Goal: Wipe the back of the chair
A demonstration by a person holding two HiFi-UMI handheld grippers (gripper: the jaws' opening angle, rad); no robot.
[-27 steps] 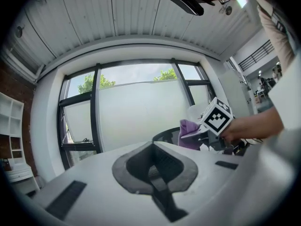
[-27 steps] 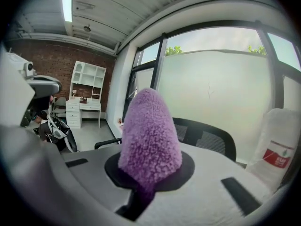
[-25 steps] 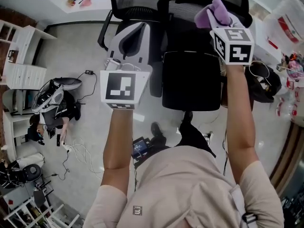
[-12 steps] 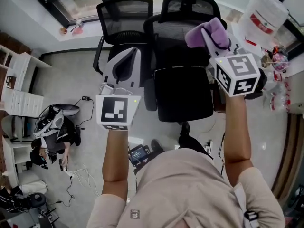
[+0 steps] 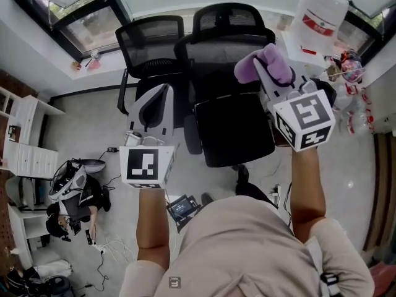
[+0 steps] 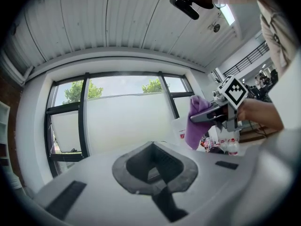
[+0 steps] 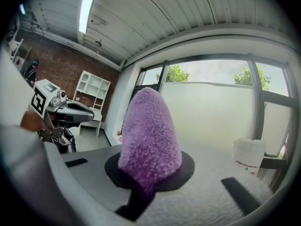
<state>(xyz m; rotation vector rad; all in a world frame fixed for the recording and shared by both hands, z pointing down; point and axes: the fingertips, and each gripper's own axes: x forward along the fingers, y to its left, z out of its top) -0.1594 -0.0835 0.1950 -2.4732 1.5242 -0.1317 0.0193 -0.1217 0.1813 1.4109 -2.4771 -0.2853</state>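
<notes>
window: big dark-framed panes run along the far wall, and trees show outside in both gripper views
chair: black office chair with a mesh back, pretty much dead centre in the head view. It faces the person, with the seat sticking out toward them. The back is upright, with a headrest on top.
second chair: same sort of black mesh chair, parked just beside the first one on its left and tucked slightly behind it
jug: large whitish plastic jug with a red label, standing to the right of the chair near the window
left gripper: held up in front of the second chair, left of the main chair's seat. Its jaws are closed tip to tip with nothing between them. You can see window through the little hollow behind the tips.
right gripper: raised at the right edge of the chair's back, marker cube toward the person. Its jaws are clamped on the cloth.
cloth: fluffy purple thing bunched up and poking out past the jaw tips. In the head view it overlaps the right side of the chair back, up near the top. Honestly can't tell from here if it's actually touching the mesh or just hovering in front of it. In the right gripper view it stands up like a cone with window and ceiling behind it.
</notes>
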